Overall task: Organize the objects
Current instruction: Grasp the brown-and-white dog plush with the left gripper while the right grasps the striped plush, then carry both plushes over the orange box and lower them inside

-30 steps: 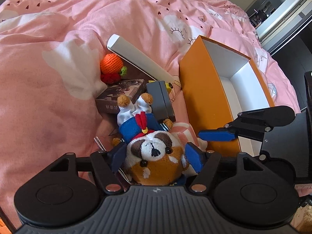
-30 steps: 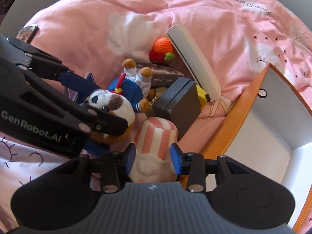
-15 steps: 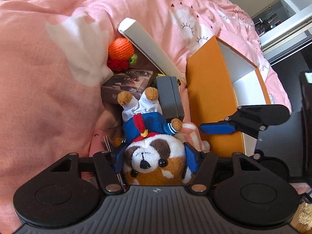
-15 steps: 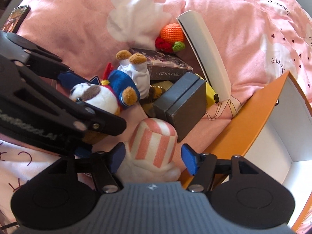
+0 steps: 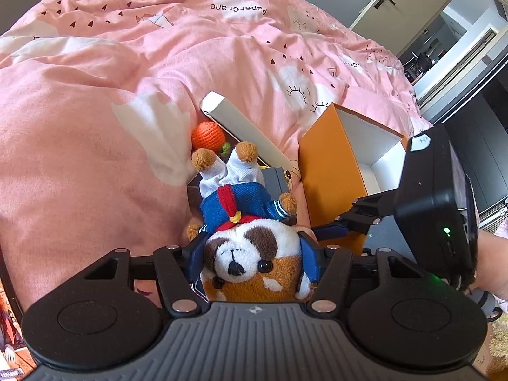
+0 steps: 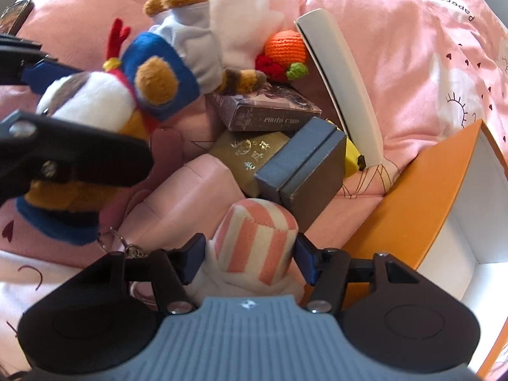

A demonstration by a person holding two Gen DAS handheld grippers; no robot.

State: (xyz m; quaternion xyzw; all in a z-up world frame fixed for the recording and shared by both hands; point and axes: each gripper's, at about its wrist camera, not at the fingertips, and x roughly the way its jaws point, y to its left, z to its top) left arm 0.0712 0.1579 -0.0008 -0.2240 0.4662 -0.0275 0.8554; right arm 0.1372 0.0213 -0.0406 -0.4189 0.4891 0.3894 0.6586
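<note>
The plush dog (image 5: pixel 250 254) sits head-first in your left claw (image 5: pixel 252 258), whose pads pinch both sides of its head. It has left the bedspread (image 5: pixel 95 158): feet point away from you toward the crochet orange (image 5: pixel 208 135), and its long axis runs straight out along the fingers. The orange box (image 5: pixel 330 171) beside it looks empty, so nothing is sorted yet.

From the right wrist, your right claw (image 6: pixel 250 258), jaws just closing, brackets the striped plush (image 6: pixel 255 238), which stands up toward the grey case (image 6: pixel 304 171). The photo card box (image 6: pixel 266 111), white lid (image 6: pixel 339 92) and dog (image 6: pixel 104 95) remain outside the orange box (image 6: pixel 419 197).
</note>
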